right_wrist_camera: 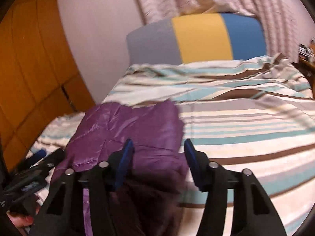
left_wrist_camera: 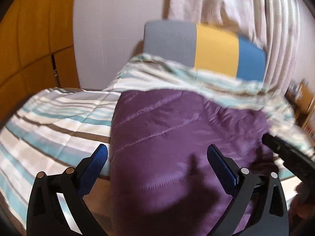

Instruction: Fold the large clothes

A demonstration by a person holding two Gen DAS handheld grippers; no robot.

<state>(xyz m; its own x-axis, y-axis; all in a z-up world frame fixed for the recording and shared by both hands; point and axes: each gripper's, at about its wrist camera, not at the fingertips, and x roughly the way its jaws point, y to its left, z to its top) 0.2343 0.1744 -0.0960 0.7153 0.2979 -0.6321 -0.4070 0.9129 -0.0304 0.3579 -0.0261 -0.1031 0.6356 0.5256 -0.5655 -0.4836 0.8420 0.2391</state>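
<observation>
A purple quilted jacket lies folded on the striped bed cover; it hangs over the near bed edge. It also shows in the right wrist view. My left gripper is open, its blue-padded fingers spread on either side of the jacket's near part, just above it. My right gripper is open over the jacket's right edge, holding nothing. The right gripper's black body shows at the right edge of the left wrist view; the left gripper shows at the lower left of the right wrist view.
The bed has a grey, yellow and blue headboard at the far end. Pale curtains hang behind it. An orange wooden wardrobe stands to the left. A wooden shelf stands at the far right. Striped cover spreads right of the jacket.
</observation>
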